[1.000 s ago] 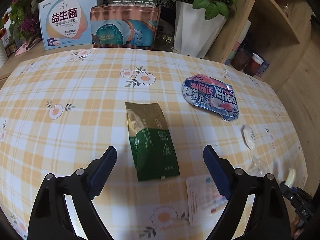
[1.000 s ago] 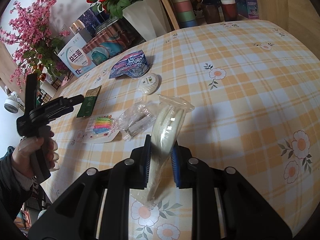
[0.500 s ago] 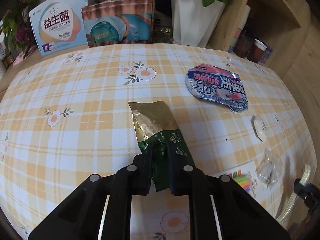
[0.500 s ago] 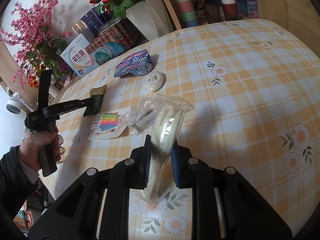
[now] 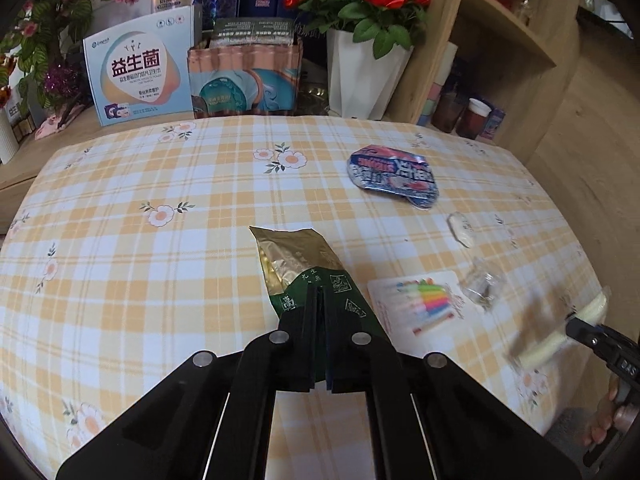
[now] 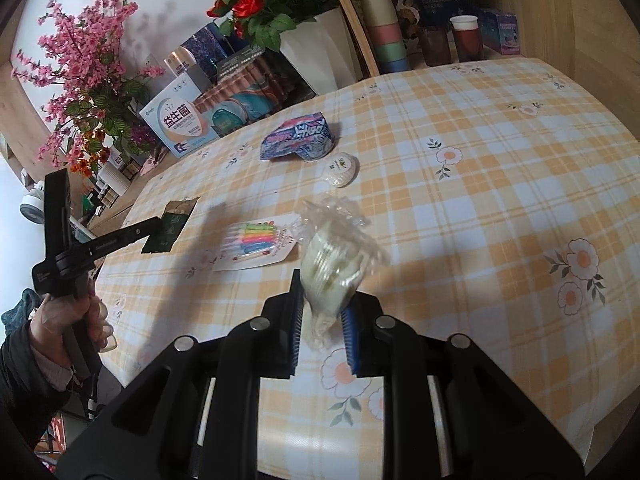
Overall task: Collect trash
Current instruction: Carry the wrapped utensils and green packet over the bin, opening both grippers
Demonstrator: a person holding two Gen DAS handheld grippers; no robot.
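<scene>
My left gripper is shut on the green and gold foil packet, which lies near the middle of the checked tablecloth; it also shows in the right wrist view. My right gripper is shut on a clear plastic bag with a pale roll inside, held above the table. It shows blurred at the right in the left wrist view. A blue and pink wrapper, a small white packet, a card of coloured candles and a crumpled clear wrapper lie on the cloth.
Boxes, a white flower pot with red roses and pink flowers stand along the table's far edge. A wooden shelf with cups stands at the back right.
My left gripper closed on the green and gold packet a second ago and still holds it. My right gripper has shifted with its bag, which now swings and looks blurred.
</scene>
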